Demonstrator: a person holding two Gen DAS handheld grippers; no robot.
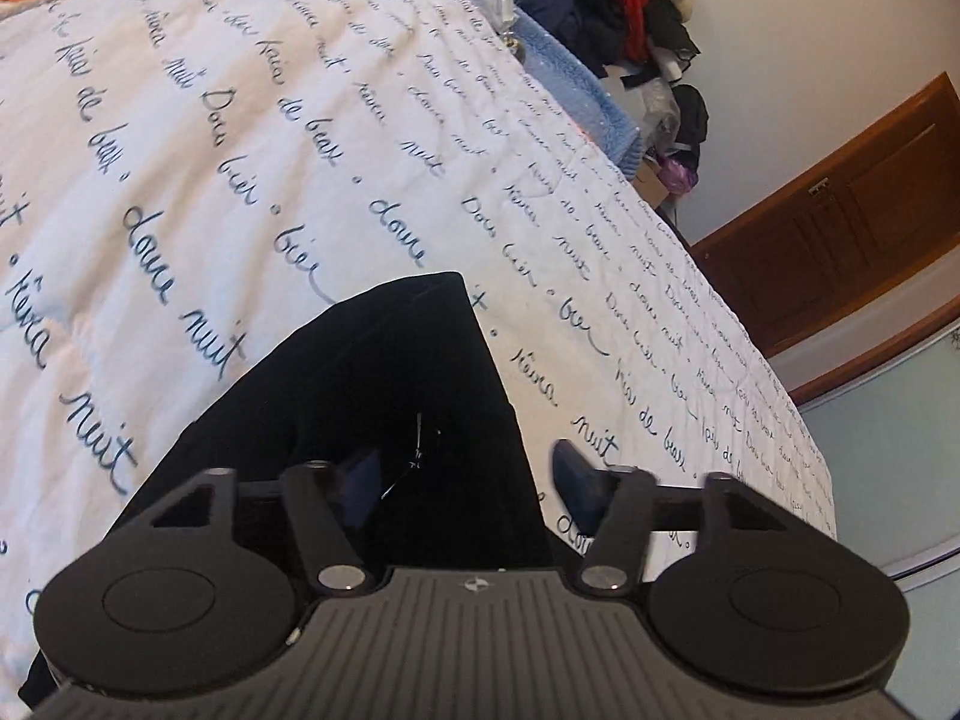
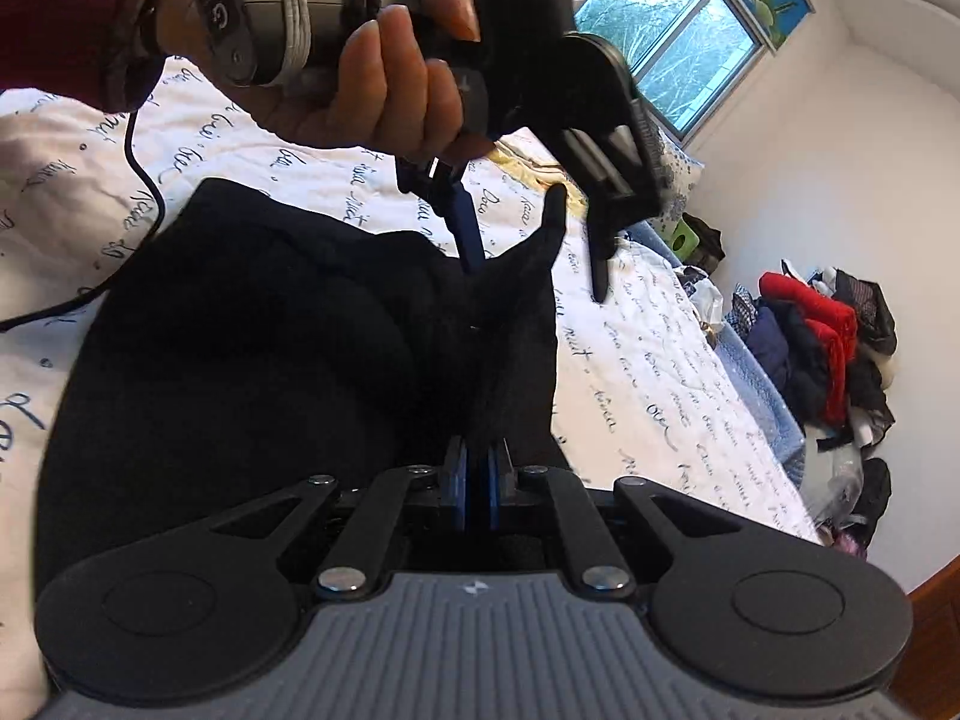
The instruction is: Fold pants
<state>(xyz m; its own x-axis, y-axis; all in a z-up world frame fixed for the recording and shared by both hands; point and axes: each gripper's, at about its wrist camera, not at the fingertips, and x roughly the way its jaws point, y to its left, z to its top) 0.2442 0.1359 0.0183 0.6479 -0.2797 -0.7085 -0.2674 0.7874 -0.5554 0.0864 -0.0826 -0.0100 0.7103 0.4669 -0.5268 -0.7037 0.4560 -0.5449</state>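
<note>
The black pants lie on a white bedspread printed with blue script. In the left wrist view my left gripper is open, its fingers spread, just above the pants' near end. In the right wrist view the pants are bunched, with one corner lifted. My right gripper is shut on that black fabric. The left gripper shows there too, held in a hand, open, its blue finger at the raised corner of the pants.
A pile of dark and red clothes lies past the bed's far edge, also in the left wrist view. A blue blanket borders the bedspread. A wooden door and a window are in the walls. A black cable trails across the bed.
</note>
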